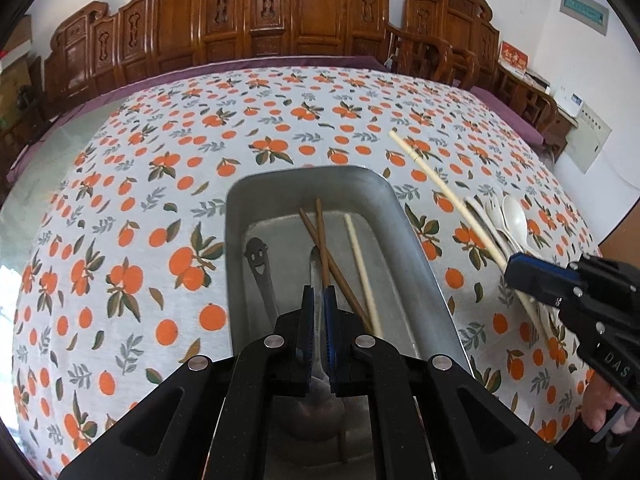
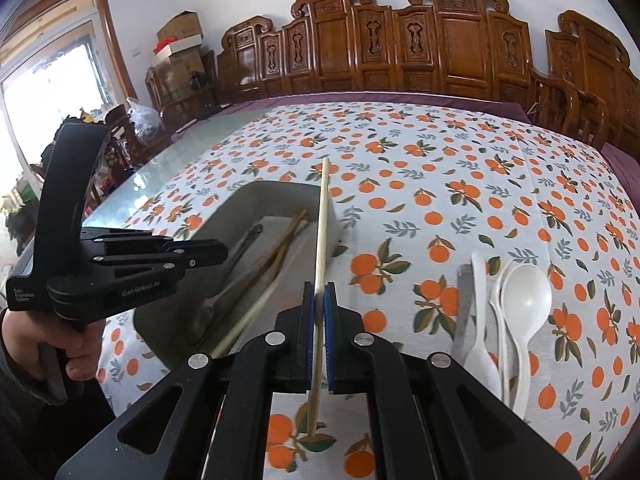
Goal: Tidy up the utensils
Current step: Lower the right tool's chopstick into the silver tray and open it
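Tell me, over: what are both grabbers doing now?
Left gripper shut on metal spoon over tray. Right gripper shut on pale chopstick. Nothing blocking tray.

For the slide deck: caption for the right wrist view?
Right hand-held gripper grips a pale chopstick beside the tray; white spoons lie right.

Metal tray [image 1: 416, 248] on tablecloth [image 1: 160, 184], chopsticks [image 1: 324, 248] and spoons [image 1: 260, 272] inside, plastic spoons [image 2: 520, 304] right of tray

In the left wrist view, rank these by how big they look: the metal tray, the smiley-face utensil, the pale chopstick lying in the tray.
1. Metal tray, largest by far.
2. Pale chopstick in the tray.
3. Smiley-face utensil, though the left gripper hides its lower end, so 2 and 3 are unsure.
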`<state>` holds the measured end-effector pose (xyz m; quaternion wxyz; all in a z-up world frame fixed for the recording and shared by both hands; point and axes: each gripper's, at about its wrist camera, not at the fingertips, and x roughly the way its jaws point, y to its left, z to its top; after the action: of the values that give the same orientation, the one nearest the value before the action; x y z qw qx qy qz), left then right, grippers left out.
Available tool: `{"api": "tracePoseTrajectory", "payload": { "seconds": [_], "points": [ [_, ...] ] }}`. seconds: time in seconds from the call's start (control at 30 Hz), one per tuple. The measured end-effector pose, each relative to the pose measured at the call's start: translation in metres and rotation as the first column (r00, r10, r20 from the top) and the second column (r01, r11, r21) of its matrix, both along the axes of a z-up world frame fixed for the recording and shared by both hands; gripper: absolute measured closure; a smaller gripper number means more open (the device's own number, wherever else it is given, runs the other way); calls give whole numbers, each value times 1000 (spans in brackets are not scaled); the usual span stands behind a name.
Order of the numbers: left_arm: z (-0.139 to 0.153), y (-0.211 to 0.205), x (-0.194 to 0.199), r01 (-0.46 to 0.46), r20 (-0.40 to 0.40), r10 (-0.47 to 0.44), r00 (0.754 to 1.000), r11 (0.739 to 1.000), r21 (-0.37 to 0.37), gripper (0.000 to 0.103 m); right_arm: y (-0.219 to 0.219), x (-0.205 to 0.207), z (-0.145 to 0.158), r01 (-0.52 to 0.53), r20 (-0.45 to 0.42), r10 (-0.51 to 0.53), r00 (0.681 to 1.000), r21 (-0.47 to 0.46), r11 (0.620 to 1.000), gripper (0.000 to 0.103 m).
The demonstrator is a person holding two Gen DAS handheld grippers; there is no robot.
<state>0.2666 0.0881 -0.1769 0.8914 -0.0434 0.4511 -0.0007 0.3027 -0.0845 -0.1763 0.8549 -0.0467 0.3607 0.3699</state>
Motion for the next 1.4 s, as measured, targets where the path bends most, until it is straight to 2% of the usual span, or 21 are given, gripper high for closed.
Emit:
{"api": "tracePoseTrajectory", "payload": {
  "seconds": [0.37, 0.6, 1.13, 1.4],
  "points": [
    [17, 23, -8, -43, 52, 42, 998, 999, 16, 99, 33, -11, 5, -52, -31, 53, 998, 51, 997, 97],
    [24, 42, -12, -81, 72, 81, 994, 997, 7, 99, 53, -10, 5, -49, -62, 53, 997, 73, 996, 97],
    [26, 51, -13, -99, 81, 98, 992, 995, 10, 99, 84, -10, -19, -45, -103, 44, 994, 1, 999, 97],
    [27, 50, -14, -99, 81, 98, 992, 995, 9, 99, 84, -9, -22, -57, -130, 61, 990, 34, 998, 96]
  ]
}}
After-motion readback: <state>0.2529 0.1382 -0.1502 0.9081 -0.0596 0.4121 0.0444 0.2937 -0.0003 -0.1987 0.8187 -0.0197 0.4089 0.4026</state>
